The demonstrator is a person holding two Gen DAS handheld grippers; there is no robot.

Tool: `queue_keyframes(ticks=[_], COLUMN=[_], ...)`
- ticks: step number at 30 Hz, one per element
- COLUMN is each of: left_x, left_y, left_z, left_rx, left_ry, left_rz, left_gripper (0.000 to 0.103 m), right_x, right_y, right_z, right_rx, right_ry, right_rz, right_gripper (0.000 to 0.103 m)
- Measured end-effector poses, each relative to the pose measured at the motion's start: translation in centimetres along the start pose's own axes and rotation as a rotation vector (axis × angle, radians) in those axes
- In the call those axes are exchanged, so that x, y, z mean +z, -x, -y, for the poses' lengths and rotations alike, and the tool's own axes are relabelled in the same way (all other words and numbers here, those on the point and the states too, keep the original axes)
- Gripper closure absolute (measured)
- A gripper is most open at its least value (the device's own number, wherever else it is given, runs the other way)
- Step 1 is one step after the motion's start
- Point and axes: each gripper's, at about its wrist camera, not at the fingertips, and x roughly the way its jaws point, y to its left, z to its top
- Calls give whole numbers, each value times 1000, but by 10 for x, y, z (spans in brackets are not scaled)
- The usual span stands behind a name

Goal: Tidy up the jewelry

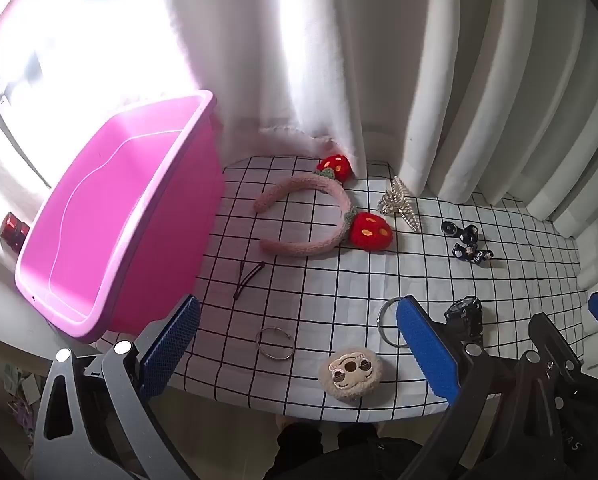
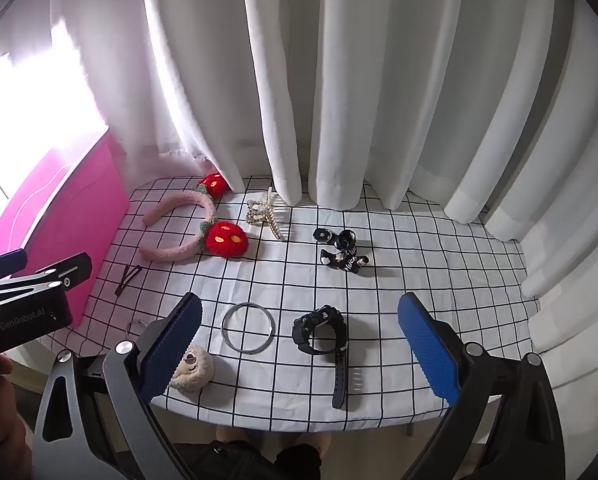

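two hand-held grippers hover over a checked tablecloth (image 2: pixel 379 280) strewn with accessories, none of them yet in the pink plastic bin (image 1: pixel 111 216) at the table's left edge. the left gripper (image 1: pixel 299 344) is spread wide and carries nothing; beneath it lie a small metal ring (image 1: pixel 275 343) and a fuzzy round bear-face clip (image 1: pixel 351 372). the right gripper (image 2: pixel 299 348) is equally wide and empty, poised above a silver bangle (image 2: pixel 247 328) and a black digital watch (image 2: pixel 323 332), whose strap trails toward the table's near edge. further back sit a pink strawberry headband (image 2: pixel 183 232), a pearl claw clip (image 2: pixel 265 216), a black "lucky" hair tie (image 2: pixel 343 254) and, near the bin, a dark snap hair clip (image 2: pixel 127 278).

the risks look plain. the bangle and ring lie flat on cloth, so blunt pads may skate over them or pinch up the fabric instead, dragging neighbouring pieces. the bear-face clip and the watch strap rest near the front edge, where a nudge could send them to the floor. the watch gripped by its strap alone would likely swing and slip. the two tools work close together, and a careless crossing toward the bin could knock them against each other or tip its rim.
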Motion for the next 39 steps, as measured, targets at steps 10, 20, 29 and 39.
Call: queue_keyframes(ticks=[10,20,29,39], left_x=[0,0,0,-1], left_y=[-1,1,1,0], left_z=[5,1,2,2], left_rx=[10,1,2,2], left_ry=[-3,-4,-5,-5], left_rz=[-4,-3,-1,-1], left_gripper=[6,6,6,6], right_x=[2,0,1,1], right_y=[4,1,1,1], right_z=[1,-1,-1,-1], right_rx=[-2,0,2,2], right_ry=[-3,-7,-8,-8], right_rz=[-2,-3,-2,-3], right_gripper=[9,9,9,9])
